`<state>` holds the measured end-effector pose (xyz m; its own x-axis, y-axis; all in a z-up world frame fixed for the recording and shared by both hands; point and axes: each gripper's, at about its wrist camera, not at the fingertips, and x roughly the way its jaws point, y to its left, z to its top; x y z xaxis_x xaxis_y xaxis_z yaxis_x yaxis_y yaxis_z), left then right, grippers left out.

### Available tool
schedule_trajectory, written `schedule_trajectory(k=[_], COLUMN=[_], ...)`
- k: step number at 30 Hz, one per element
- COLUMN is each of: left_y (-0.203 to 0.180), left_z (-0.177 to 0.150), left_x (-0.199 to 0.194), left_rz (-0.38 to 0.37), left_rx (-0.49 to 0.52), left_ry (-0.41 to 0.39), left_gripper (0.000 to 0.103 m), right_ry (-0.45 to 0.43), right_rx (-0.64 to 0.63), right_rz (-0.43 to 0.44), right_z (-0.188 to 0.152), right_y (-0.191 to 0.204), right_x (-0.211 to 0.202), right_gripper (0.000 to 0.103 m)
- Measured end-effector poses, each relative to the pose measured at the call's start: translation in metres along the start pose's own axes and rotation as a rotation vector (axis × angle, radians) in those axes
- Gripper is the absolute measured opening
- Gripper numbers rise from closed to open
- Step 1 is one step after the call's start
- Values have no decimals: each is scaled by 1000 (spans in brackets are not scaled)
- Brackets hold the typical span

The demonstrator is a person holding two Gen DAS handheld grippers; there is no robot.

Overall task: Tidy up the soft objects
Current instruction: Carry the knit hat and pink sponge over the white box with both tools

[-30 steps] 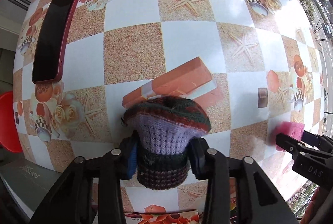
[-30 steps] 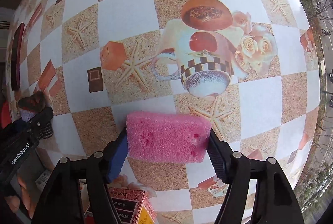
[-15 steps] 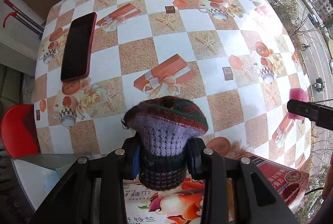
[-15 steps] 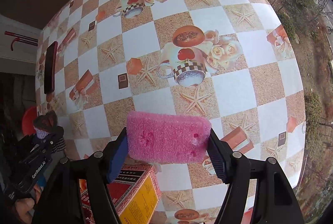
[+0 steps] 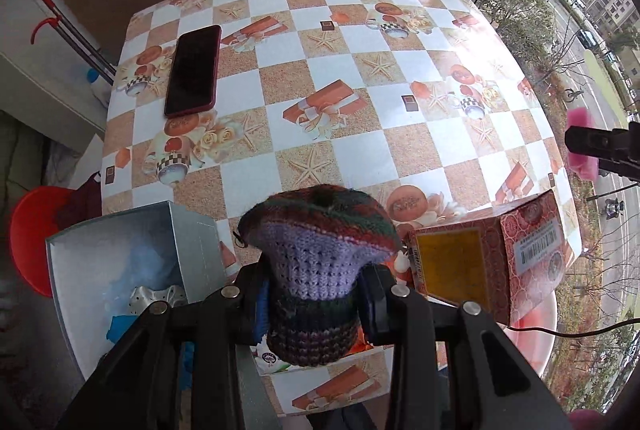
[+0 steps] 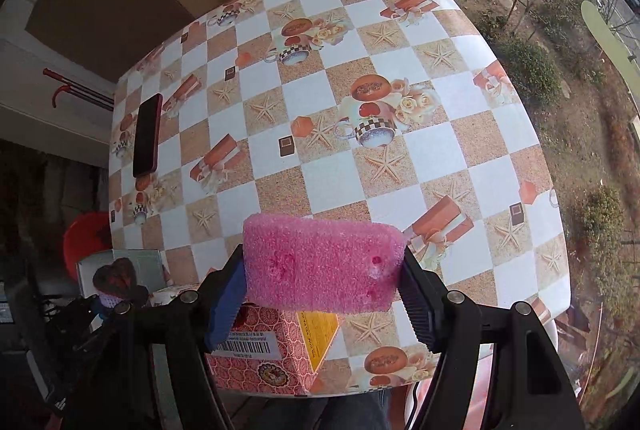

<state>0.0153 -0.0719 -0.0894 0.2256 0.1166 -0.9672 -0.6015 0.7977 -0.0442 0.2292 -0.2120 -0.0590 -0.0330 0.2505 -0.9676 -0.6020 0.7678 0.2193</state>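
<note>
1. The knitted mushroom point(image 5: 320, 262), with a purple stem and a striped red-green cap, sits between the jaws of the left gripper point(image 5: 316, 294), which clench its dark lower stem; the cap spreads out beyond the jaw tips.
2. The pink sponge point(image 6: 320, 262) is clamped lengthwise between the jaws of the right gripper point(image 6: 322, 290), its ends pressed against both pads, held above the surface.
3. Below and left of the left jaws stands an open silver box point(image 5: 120, 262) with blue material and a pale perforated item inside.
4. Just right of the left jaws, and under the right jaws, lies a red patterned carton point(image 5: 492, 254) with a yellow panel and a barcode label.
5. Beyond both pairs of jaws spreads the surface point(image 5: 344, 134), covered by a checked cloth printed with starfish, cups and gift boxes.
6. A dark smartphone point(image 5: 194, 70) in a red case lies flat far ahead and left of the left jaws.
7. A red stool point(image 5: 32, 238) shows off the surface's left edge.
</note>
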Motion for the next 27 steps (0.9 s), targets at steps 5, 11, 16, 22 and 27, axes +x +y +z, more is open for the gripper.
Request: schedule_trajectory(k=[5, 11, 16, 22, 27], left_y=[13, 41, 67, 99, 120], left_z=[-25, -53, -77, -102, -118], left_x=[-26, -49, -59, -68, -73], left_rz=[-5, 4, 34, 62, 73], left_rx=[10, -25, -74, -159, -228], left_ry=[-37, -72, -82, -90, -94], left_gripper=[38, 38, 38, 38, 39], right_ry=[-40, -27, 16, 66, 97], right_rx=[-75, -164, -285, -432, -532], right_rz=[17, 70, 95, 103, 102], right_z=[-18, -44, -68, -93, -110], right_y=[43, 103, 156, 208, 240], right_x=[-20, -21, -10, 3, 13], right_gripper=[72, 72, 72, 72, 72])
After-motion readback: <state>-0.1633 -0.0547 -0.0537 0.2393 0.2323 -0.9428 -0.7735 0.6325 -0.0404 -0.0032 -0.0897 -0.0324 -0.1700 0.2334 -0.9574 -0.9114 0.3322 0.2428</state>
